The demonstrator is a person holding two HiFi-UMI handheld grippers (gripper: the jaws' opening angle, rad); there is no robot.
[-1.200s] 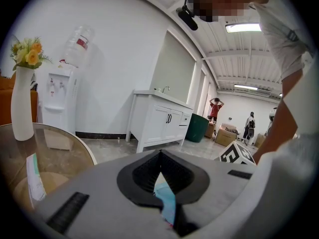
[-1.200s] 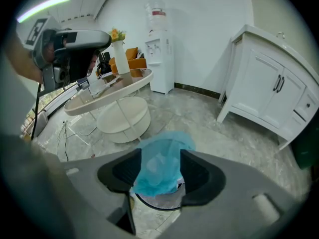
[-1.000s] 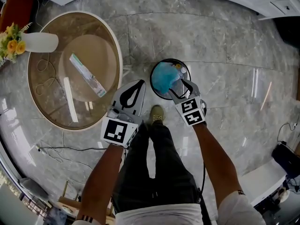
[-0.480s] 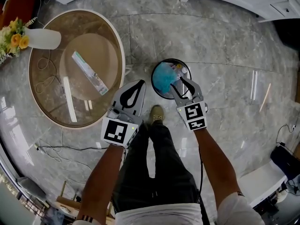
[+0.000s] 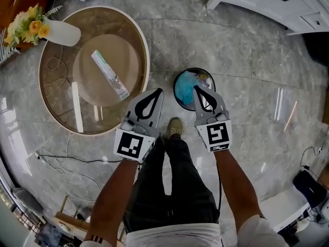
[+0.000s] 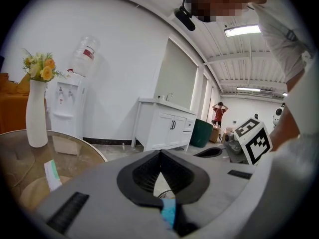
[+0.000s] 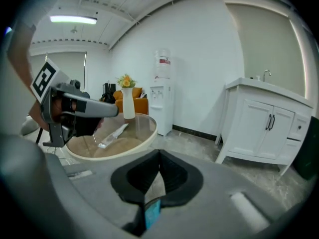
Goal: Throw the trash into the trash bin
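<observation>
The black round trash bin [image 5: 178,98] stands on the marble floor with blue trash [image 5: 184,86] inside it. My right gripper [image 5: 196,88] hovers at the bin's right rim. Its jaws have just closed and are now shut with nothing between them [image 7: 159,152]. My left gripper [image 5: 160,90] is left of the bin, also shut and empty [image 6: 159,152]. A long pale wrapper [image 5: 109,74] lies on the round glass table [image 5: 144,50] to the left, apart from both grippers. The right gripper view also shows the wrapper [image 7: 112,135].
A white vase [image 5: 60,33] with yellow flowers stands at the table's far-left edge. White cabinets [image 5: 267,1] line the far right. A cable [image 5: 61,158] trails on the floor below the table. The person's shoe [image 5: 175,127] is just before the bin.
The right gripper was open over the blue trash in the bin; it has lifted, drawn back and shut empty. The left gripper rose slightly.
</observation>
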